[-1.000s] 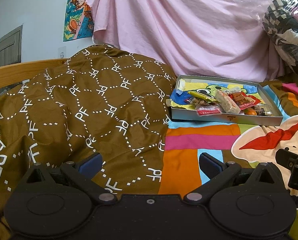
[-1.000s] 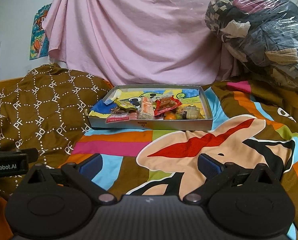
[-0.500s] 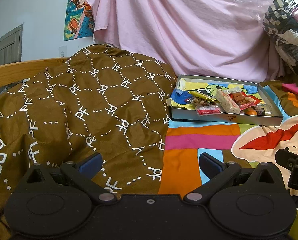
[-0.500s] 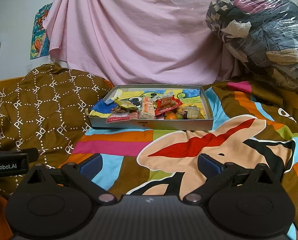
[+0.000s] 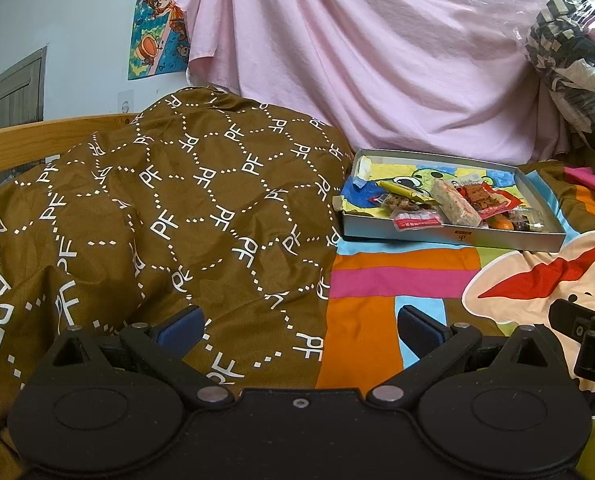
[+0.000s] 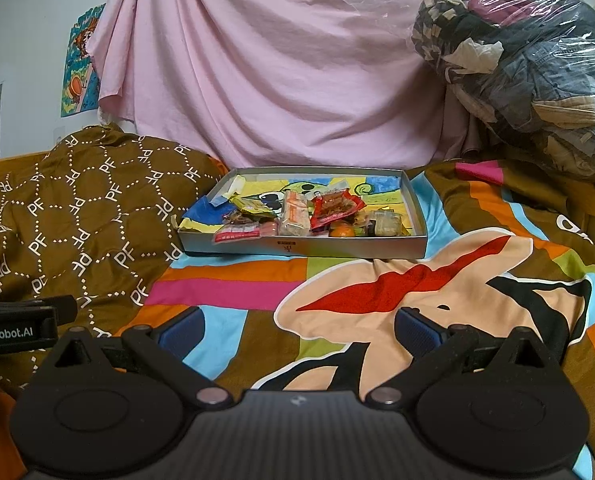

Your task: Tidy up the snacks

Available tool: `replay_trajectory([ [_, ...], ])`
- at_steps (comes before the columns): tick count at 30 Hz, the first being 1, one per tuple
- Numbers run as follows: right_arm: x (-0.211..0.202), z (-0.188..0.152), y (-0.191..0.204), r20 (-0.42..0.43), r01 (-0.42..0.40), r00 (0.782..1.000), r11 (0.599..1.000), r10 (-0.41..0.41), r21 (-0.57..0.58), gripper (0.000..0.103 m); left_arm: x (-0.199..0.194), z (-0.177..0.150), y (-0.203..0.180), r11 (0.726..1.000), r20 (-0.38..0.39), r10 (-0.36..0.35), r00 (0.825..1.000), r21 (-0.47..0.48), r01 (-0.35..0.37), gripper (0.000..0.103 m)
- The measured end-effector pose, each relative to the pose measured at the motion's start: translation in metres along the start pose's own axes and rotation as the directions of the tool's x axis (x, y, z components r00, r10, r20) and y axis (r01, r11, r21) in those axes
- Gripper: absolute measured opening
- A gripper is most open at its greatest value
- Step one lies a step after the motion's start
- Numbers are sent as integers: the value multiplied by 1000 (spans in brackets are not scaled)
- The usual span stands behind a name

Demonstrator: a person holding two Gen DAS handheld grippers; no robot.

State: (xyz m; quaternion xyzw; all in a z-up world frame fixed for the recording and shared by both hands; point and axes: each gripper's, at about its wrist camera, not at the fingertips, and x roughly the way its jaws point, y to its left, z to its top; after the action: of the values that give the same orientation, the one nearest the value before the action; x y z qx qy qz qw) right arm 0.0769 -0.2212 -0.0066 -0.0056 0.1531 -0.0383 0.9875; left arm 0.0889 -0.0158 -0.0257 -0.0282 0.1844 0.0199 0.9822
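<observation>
On the left we see a brown quilt (image 5: 169, 216) heaped on the bed. Our left gripper (image 5: 297, 326) hovers low over it, spread wide and empty. Ahead, the shallow grey box (image 6: 337, 245) of snacks (image 6: 297, 216) sits on the colourful sheet (image 6: 417, 296), well apart from both tools. Our right gripper (image 6: 297, 326) gapes wide too, carrying nothing. A bagged clothes bundle (image 6: 529, 64) fills the far right.
</observation>
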Motion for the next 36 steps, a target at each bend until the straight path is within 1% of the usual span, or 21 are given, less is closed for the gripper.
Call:
replay_trajectory([
  [36, 1, -3, 1, -6, -4, 1000, 1000, 4, -2, 103, -1, 0, 0, 1000, 0, 1, 1000, -3, -1, 102],
])
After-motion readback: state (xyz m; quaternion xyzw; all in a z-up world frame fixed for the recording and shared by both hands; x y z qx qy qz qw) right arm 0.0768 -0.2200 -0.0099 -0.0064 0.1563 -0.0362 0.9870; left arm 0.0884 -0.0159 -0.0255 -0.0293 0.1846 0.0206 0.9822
